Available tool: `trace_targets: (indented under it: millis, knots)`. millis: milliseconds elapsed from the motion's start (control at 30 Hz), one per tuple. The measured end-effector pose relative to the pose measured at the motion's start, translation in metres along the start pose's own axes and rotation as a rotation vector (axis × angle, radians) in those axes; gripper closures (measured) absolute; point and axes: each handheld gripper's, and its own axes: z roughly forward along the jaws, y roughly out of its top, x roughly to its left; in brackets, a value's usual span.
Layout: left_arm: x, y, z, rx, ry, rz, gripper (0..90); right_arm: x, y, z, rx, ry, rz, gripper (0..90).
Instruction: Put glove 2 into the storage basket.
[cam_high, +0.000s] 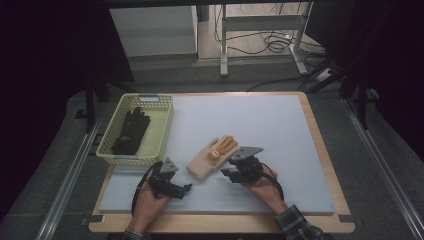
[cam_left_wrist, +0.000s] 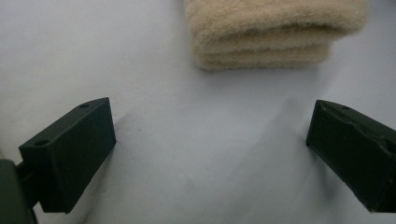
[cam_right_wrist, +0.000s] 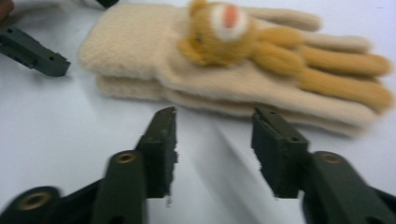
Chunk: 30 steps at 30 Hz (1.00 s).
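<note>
A cream woolly glove (cam_high: 212, 157) with orange fingers and a small bear face lies on the pale blue mat (cam_high: 260, 120); a second cream layer sits under it. My right gripper (cam_high: 226, 172) stands just right of the glove, open, its jaws a short way from the glove's long edge (cam_right_wrist: 224, 70) with nothing between them (cam_right_wrist: 215, 126). My left gripper (cam_high: 186, 189) rests low on the mat at the glove's cuff end, wide open (cam_left_wrist: 210, 149), the cuff (cam_left_wrist: 271, 32) a little ahead of the empty jaws. One left fingertip (cam_right_wrist: 35, 53) shows in the right gripper view.
A pale green basket (cam_high: 167, 122) stands at the mat's left side with a black glove (cam_high: 131, 131) inside. The mat covers a wooden table whose rim (cam_high: 320, 145) shows at the right. Table legs and cables lie beyond the far edge.
</note>
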Motion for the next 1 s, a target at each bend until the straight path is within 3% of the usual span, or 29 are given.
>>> trace_targets:
  millis: [267, 633, 800, 933, 1000]
  knots:
    - [0.000, 0.000, 0.000, 0.000, 0.000, 0.000, 1.4, -0.015, -0.015, -0.021, -0.012, -0.056, 0.035, 28.3]
    - [0.000, 0.000, 0.000, 0.000, 0.000, 0.001, 1.4, -0.037, -0.042, -0.047, -0.011, -0.120, 0.103, 17.8]
    - [0.000, 0.000, 0.000, 0.000, 0.000, 0.001, 1.4, -0.044, -0.055, -0.051, -0.001, -0.159, 0.137, 13.9]
    - [0.000, 0.000, 0.000, 0.000, 0.001, 0.001, 1.4, -0.048, -0.064, -0.052, 0.040, -0.187, 0.140, 10.1]
    - [0.000, 0.000, 0.000, 0.000, 0.001, 0.001, 1.4, -0.048, -0.065, -0.054, 0.026, -0.194, 0.133, 9.3]
